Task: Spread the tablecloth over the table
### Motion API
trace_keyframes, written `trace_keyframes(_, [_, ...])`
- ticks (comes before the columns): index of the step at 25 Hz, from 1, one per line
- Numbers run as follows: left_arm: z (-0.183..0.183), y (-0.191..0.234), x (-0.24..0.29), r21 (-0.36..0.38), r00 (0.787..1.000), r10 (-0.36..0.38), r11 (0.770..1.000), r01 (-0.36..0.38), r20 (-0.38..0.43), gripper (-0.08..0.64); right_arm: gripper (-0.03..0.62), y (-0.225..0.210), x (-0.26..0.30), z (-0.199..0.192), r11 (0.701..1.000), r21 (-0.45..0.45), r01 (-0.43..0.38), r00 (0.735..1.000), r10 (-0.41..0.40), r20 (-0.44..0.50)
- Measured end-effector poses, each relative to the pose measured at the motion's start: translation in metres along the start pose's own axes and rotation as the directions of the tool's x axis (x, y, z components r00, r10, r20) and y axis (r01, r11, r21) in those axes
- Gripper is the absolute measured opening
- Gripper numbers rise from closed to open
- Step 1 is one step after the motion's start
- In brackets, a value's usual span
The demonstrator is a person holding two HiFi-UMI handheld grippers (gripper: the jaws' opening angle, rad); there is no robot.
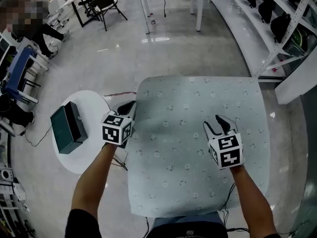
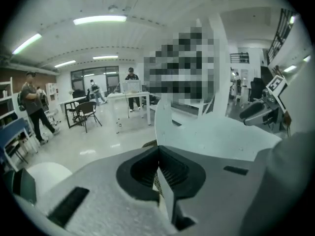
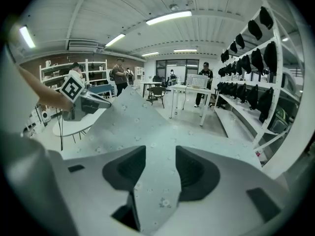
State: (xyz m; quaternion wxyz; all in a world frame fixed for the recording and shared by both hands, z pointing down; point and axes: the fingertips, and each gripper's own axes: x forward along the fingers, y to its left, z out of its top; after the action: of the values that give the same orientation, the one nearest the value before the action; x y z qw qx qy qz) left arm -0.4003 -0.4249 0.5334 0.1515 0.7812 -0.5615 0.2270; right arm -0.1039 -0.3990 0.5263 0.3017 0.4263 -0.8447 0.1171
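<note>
The pale green, flower-printed fabric tablecloth (image 1: 193, 133) already lies across the table and covers its whole top, so the table itself is out of sight beneath it. Its far edge and right edge sit fairly straight. The left edge runs at a slight slant, and the near edge hangs toward the person. I judge the spreading to be largely done, with the step in hand being the final tugging and squaring of the cloth.

The left gripper (image 1: 128, 105) is at the far part of the cloth's left edge, close to the round white side table (image 1: 94, 103) that carries a dark green box (image 1: 68, 128). Its jaws are pressed tight together, and in the left gripper view the cloth's edge runs straight into the seam between them, so it appears to pinch that edge.

The right gripper (image 1: 214, 123) hovers over the right middle of the cloth. Its jaws stand well apart, with only the printed fabric showing below the gap and nothing gripped.

The next move likely calls for the left gripper to draw its edge outward to the left until the slant evens out. The right gripper could either press the fabric down as an anchor or close on the right edge to pull against it. A one-sided pull may drag the whole cloth askew.
</note>
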Motion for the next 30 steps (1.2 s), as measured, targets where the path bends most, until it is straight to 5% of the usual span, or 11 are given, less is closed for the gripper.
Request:
trace_keyframes(9, [-0.045,0.052,0.045,-0.166,0.994,0.040,0.985,-0.057,-0.099,0.008,0.193,0.000,0.033,-0.016,0.999,0.026,-0.032,0.999,0.032,-0.031])
trace_keyframes(18, [-0.090,0.076,0.076,-0.206,0.971,0.082,0.970,-0.130,-0.225,0.028,0.198,-0.004,0.049,-0.037,0.998,0.031,-0.053,0.997,0.054,-0.058])
trace_keyframes(25, [-0.074,0.078,0.054,-0.221,0.973,0.160,0.955,-0.196,-0.169,0.101,0.209,0.000,0.035,-0.036,0.998,0.045,-0.054,0.998,0.055,-0.041])
trace_keyframes(30, [-0.047,0.051,0.022,-0.169,0.986,0.140,0.973,-0.155,-0.095,0.131,0.213,0.007,0.008,-0.022,0.998,0.049,-0.041,0.999,0.041,0.004])
